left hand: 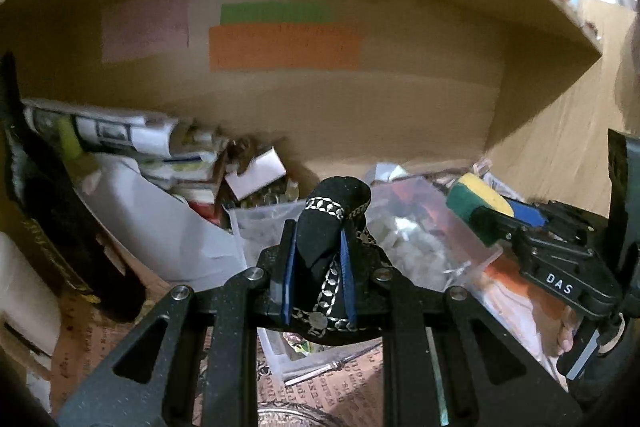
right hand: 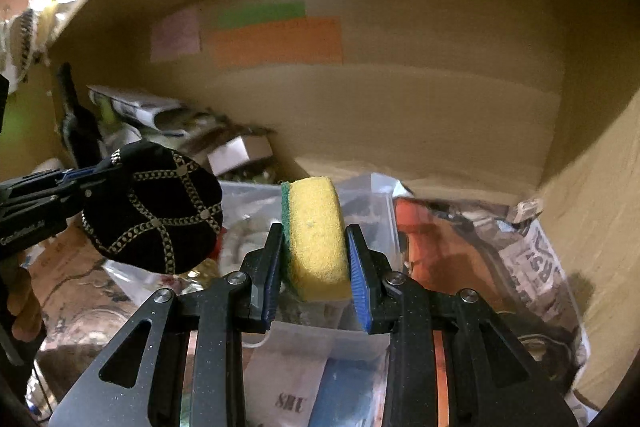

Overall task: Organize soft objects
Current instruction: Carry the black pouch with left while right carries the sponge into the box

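Observation:
My left gripper point(left hand: 318, 259) is shut on a black soft cap with silver chain trim point(left hand: 328, 227), held above the clutter inside a cardboard box. The cap also shows in the right wrist view point(right hand: 156, 207), at the left, held by the left gripper point(right hand: 86, 179). My right gripper point(right hand: 314, 259) is shut on a yellow sponge with a green scrub side point(right hand: 316, 235), held above the box contents. In the left wrist view the sponge point(left hand: 476, 199) and the right gripper point(left hand: 508, 217) are at the right.
The cardboard box back wall point(left hand: 280, 99) carries pink, green and orange labels point(left hand: 284, 45). Below lie clear plastic bags point(left hand: 408, 243), rolled papers point(left hand: 120, 131), a white sheet point(left hand: 160, 227), an orange package point(right hand: 440, 243) and newspaper point(right hand: 536, 267). The box's right wall point(right hand: 600, 227) is close.

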{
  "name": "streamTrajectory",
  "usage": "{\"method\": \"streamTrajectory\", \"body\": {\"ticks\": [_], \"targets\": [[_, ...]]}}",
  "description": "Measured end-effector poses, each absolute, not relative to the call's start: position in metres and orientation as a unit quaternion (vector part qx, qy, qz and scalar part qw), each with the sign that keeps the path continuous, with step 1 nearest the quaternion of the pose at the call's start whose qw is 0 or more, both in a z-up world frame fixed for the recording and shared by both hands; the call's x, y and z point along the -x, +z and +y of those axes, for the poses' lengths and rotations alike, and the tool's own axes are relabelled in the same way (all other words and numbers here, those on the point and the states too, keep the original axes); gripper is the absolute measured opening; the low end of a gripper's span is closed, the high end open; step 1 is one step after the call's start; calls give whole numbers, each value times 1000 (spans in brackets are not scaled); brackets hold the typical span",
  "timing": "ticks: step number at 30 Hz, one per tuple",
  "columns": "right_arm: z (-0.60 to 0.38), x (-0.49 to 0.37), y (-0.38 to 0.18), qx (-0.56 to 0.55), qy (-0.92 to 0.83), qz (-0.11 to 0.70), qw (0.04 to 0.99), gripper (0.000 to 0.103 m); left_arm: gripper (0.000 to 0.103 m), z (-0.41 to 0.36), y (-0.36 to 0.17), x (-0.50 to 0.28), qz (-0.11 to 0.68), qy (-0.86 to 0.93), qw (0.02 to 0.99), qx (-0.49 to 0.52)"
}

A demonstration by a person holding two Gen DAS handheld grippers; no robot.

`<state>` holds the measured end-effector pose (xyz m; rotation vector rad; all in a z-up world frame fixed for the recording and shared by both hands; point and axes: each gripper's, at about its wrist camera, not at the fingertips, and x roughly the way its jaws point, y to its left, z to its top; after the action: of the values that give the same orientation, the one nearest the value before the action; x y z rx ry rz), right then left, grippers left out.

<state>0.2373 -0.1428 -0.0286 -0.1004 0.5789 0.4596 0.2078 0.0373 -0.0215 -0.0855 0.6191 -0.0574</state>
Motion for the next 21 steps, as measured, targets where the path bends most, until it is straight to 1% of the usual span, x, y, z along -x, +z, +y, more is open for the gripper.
{"method": "streamTrajectory", "body": {"ticks": [7,11,13,15,16,17,18,19,20,21], "targets": [[-135,-261,-52,61,206,324,921,28,19,36,-61,-238,367,-32,929,44],[-130,-265,-59,70,205,337,916,29,20,35,-72,-244,388,-32,920,39],[-129,-266,-61,74,205,343,914,29,22,34,-73,-242,393,-33,918,35],[-128,-267,-62,76,208,350,910,31,27,32,-71,-242,399,-37,916,36],[-128,-267,-63,77,209,355,908,36,28,30,-71,-240,401,-39,914,37],[-128,-267,-62,76,210,356,907,43,31,31,-70,-239,403,-40,913,39],[-128,-266,-61,75,210,356,908,47,37,30,-68,-236,404,-41,913,39],[-129,-264,-60,75,208,352,909,54,40,30,-67,-234,402,-41,914,40],[-130,-262,-58,76,207,348,911,58,44,30,-64,-231,398,-40,916,40],[-131,-260,-55,77,206,344,913,60,47,31,-63,-229,394,-39,917,39]]}}
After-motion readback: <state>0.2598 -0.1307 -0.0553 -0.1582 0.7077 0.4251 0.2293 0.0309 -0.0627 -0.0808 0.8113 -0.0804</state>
